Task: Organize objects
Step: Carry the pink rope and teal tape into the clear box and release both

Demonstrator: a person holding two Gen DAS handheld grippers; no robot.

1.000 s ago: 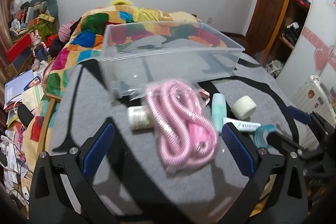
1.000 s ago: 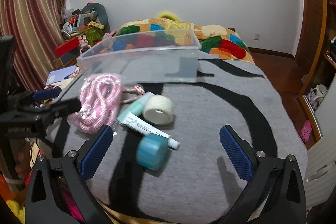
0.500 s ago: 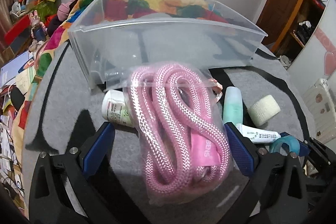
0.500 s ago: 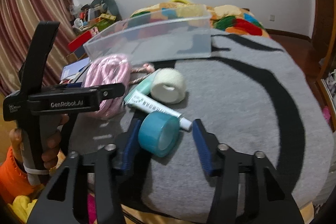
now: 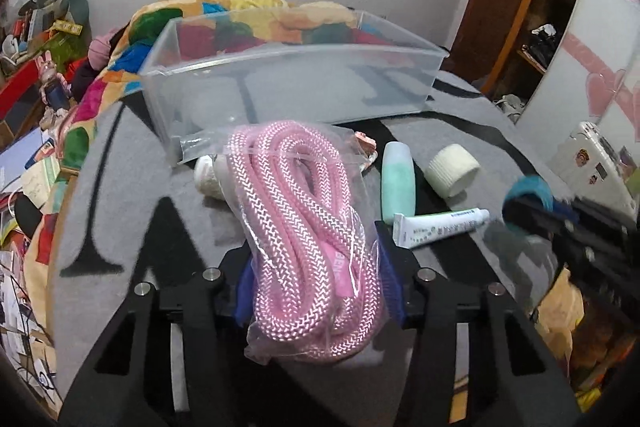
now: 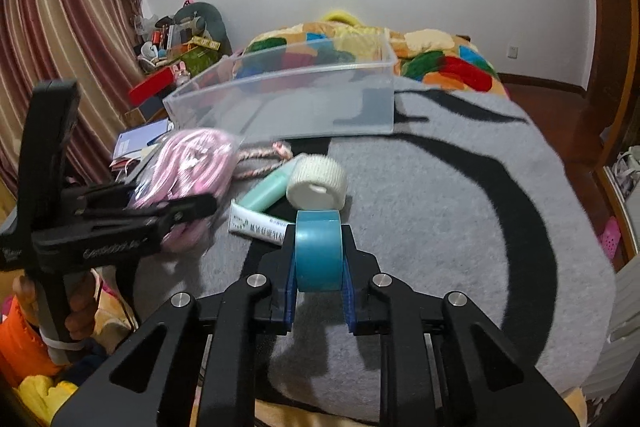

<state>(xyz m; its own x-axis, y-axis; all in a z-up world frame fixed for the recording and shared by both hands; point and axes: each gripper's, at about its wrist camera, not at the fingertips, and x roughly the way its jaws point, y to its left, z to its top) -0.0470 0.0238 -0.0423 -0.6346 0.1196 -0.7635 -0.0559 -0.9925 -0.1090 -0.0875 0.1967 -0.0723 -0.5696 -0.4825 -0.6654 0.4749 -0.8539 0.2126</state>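
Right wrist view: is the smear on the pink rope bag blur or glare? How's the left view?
Right wrist view: motion blur on the pink rope bag; the blue tape roll in the right gripper stays sharp. Left wrist view: bag sharp with small plastic glints, blue roll blurred at the edge.

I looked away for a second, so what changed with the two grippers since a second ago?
Both closed: the left gripper on the bagged pink rope, the right gripper on the blue tape roll. The clear bin, white roll, green bottle and tube stayed.
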